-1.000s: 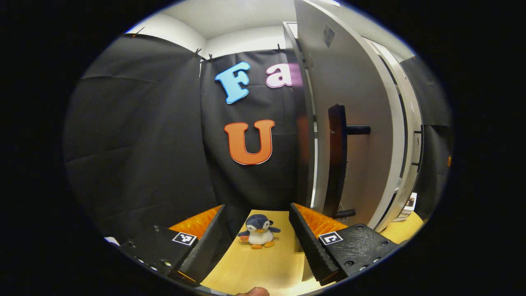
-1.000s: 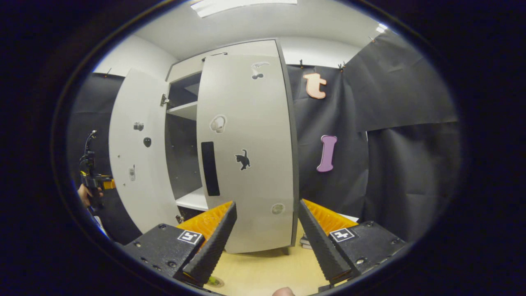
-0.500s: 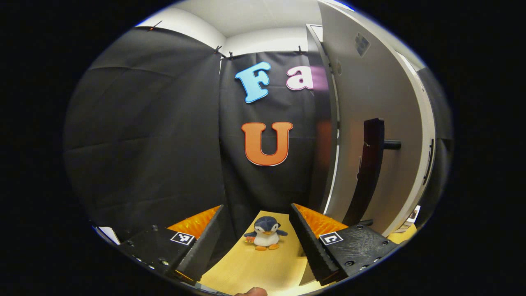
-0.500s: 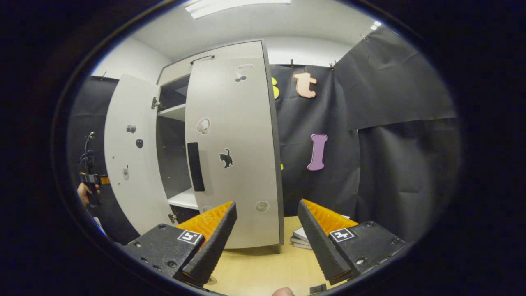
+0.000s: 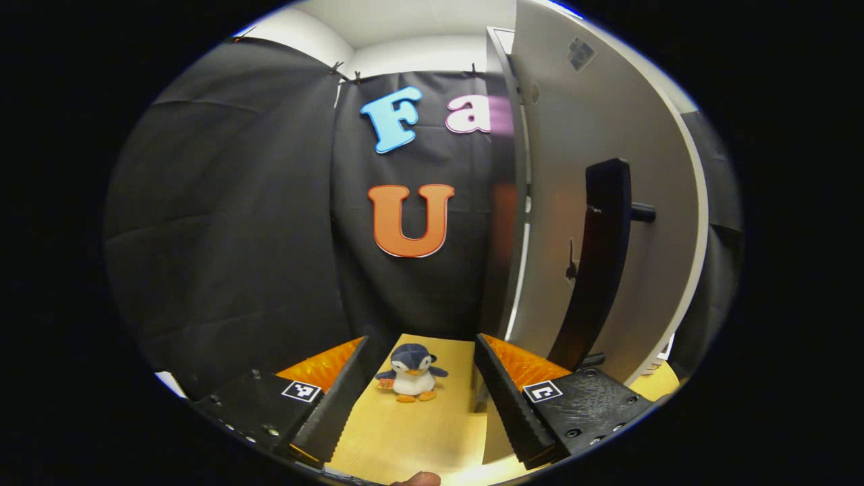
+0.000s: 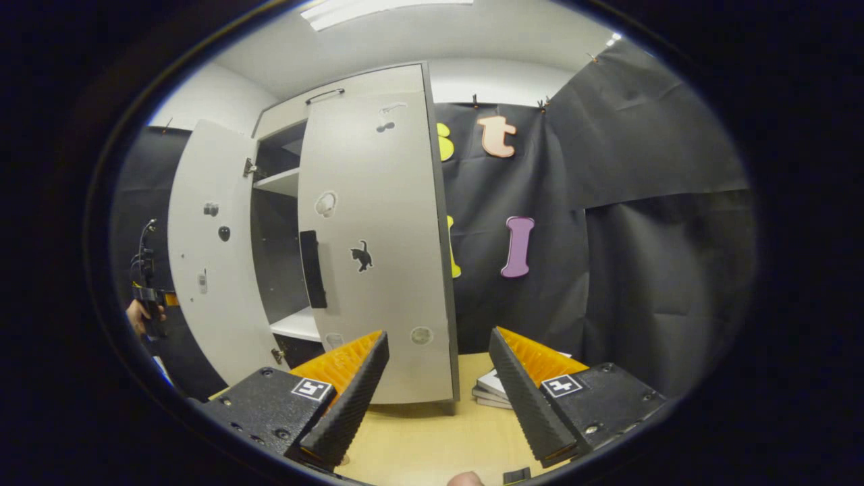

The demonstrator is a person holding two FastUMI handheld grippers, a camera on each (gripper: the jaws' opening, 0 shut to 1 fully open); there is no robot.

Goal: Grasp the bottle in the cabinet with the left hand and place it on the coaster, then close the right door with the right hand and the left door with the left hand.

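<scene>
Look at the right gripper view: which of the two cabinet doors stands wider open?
The left door, swung far out with hinges visible; the right door, bearing the dark handle, is nearly shut.

One cabinet (image 6: 351, 108) here, and two doors on it: the left door (image 6: 209, 270) and the right door (image 6: 385, 270). Two shelves show inside, an upper shelf (image 6: 280, 182) and a lower shelf (image 6: 295, 325). Each door carries one dark handle: one handle (image 6: 310, 268) in the right gripper view, one bar handle (image 5: 594, 263) in the left gripper view. One toy penguin (image 5: 409, 373) sits on the one table (image 5: 405, 432). One cat sticker (image 6: 361, 256). One stack of books (image 6: 493, 391).
</scene>
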